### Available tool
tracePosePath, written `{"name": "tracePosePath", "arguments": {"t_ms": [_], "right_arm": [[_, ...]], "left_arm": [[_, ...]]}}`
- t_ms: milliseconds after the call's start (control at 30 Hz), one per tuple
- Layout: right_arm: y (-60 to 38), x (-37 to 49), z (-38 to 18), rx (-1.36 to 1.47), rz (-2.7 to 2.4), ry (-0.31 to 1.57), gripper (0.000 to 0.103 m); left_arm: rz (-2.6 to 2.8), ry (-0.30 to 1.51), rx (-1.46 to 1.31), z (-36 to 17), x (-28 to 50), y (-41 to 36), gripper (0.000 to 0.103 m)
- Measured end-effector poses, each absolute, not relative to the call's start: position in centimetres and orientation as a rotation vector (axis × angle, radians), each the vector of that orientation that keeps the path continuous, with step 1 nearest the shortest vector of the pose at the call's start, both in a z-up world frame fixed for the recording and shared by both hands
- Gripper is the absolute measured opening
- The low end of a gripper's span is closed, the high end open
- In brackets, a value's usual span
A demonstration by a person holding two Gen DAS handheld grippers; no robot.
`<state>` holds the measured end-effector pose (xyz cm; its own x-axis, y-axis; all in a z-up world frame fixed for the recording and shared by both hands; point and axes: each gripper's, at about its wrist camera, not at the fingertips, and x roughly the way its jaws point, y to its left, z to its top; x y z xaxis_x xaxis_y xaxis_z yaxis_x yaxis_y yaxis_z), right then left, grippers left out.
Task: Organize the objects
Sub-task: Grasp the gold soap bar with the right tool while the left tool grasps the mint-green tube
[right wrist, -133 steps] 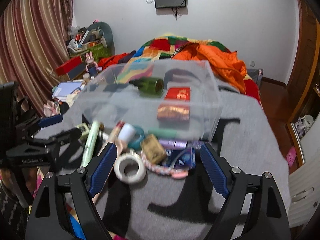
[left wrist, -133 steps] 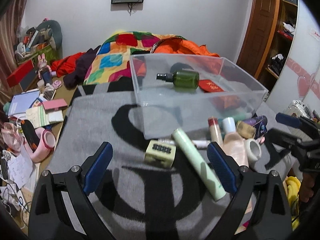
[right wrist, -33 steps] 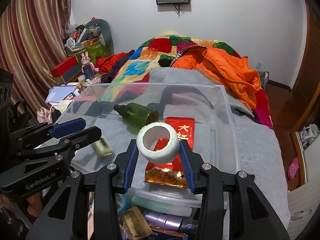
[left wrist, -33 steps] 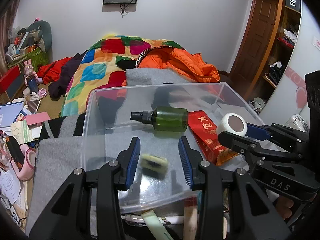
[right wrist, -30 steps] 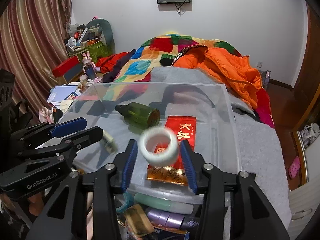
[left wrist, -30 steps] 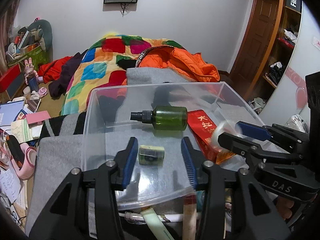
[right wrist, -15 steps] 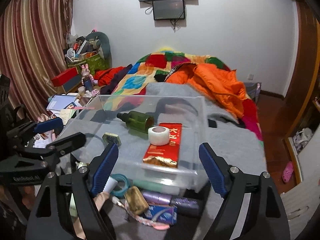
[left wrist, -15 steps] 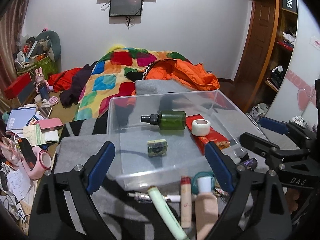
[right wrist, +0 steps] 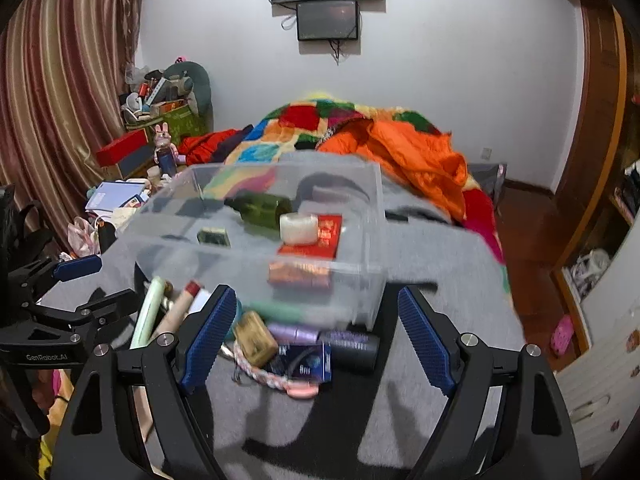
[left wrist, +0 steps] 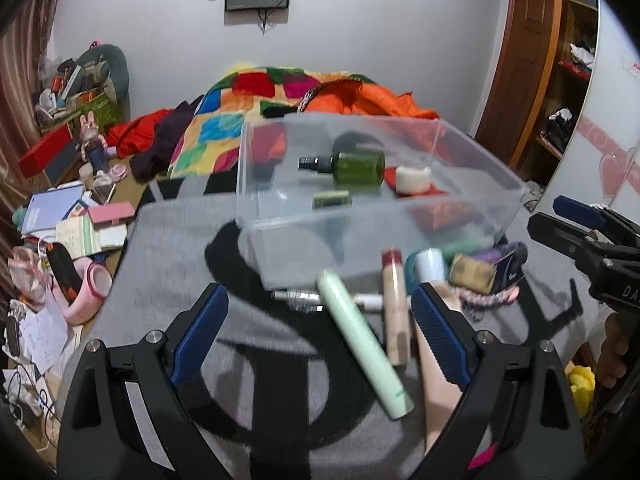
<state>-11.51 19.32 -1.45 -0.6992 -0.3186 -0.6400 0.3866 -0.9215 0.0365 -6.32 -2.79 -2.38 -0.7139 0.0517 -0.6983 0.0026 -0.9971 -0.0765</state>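
a grey blanket [left wrist: 168, 264] is covering the bed in a cluttered bedroom, a clear bin [left wrist: 472, 176] sitting on it. inside the bin are lying a green bottle [left wrist: 358, 167], a tape roll [left wrist: 414, 179] and a small box [left wrist: 331, 201]. in front of the bin, tubes [left wrist: 362, 340] are lying loose. the left gripper [left wrist: 320, 336] and right gripper [right wrist: 312, 334] are hovering before the bin, jaws having just spread wide, holding nothing

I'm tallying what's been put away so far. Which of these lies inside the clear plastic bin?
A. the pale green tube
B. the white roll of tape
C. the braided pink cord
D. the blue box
B: the white roll of tape rests on the red packet inside the clear plastic bin; the other three lie on the grey blanket in front.
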Motion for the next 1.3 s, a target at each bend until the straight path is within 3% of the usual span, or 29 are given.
{"name": "tracePosePath", "arguments": {"t_ms": [133, 267, 400, 700, 967, 1033, 1300], "right_arm": [[19.5, -11.8, -3.4, 1.031, -2.528, 0.091, 0.081], [18.5, -11.6, -4.9, 1.064, -2.487, 0.120, 0.079], [17.0, -11.4, -5.7, 1.053, -2.460, 0.200, 0.067], [15.4, -11.8, -6.1, 1.017, -2.447, 0.363, 0.047], [15.1, -11.0, -4.9, 0.959, -2.428, 0.383, 0.047], [14.4, -11.1, -5.1, 0.963, -2.411, 0.414, 0.047], [12.7, -11.4, -6.9, 1.012, -2.367, 0.514, 0.046]], "left_arm": [[2.874, -0.089, -1.215, -3.9, -6.0, -2.3, 0.092], [2.828, -0.137, -1.255, -5.1, -6.0, -2.2, 0.082], [2.823, -0.191, -1.238, -5.3, -5.5, -2.5, 0.076], [2.803, -0.164, -1.254, -5.6, -4.1, -3.3, 0.047], [2.776, -0.227, -1.252, -5.8, -4.1, -4.2, 0.040], [2.772, -0.222, -1.252, -5.7, -4.4, -4.0, 0.034], [2.781, -0.131, -1.222, -5.5, -4.0, -2.9, 0.028]]}}
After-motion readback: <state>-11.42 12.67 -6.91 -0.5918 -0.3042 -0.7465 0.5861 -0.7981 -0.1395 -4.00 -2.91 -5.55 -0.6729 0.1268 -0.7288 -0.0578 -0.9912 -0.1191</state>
